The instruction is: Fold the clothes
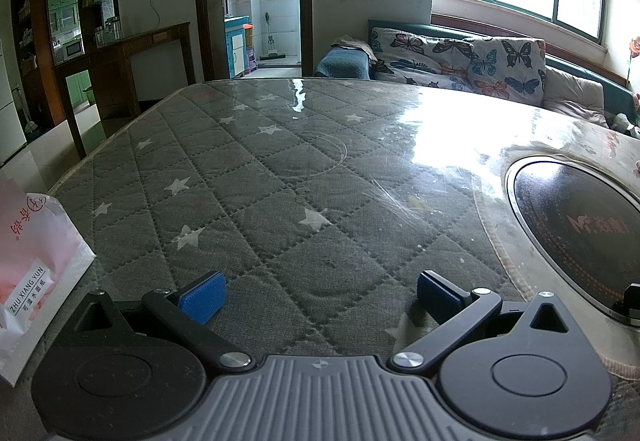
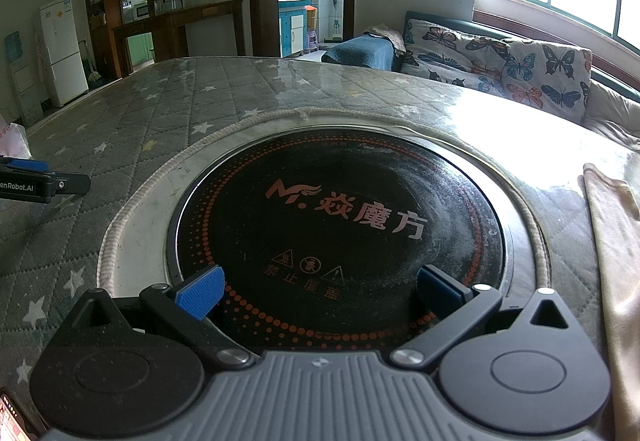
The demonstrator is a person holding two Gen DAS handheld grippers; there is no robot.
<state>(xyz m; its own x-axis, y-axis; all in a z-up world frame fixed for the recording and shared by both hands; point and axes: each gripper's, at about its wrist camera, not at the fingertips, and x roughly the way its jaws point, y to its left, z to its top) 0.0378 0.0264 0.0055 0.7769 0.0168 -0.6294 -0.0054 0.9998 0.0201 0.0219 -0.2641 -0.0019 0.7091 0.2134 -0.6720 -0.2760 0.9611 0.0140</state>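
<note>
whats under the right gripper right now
The open right gripper hovers over the black round cooktop set into the quilted star-patterned table cover. The gripper body hides the cooktop's near rim. A beige cloth lies off to the right.

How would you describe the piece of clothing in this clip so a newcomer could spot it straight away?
Start at the round black cooktop set into the quilted grey table. Look past its right rim to the table's right edge, where a flat tan cloth lies. It is the only plain, unquilted fabric there, with no stars or stitching.
</note>
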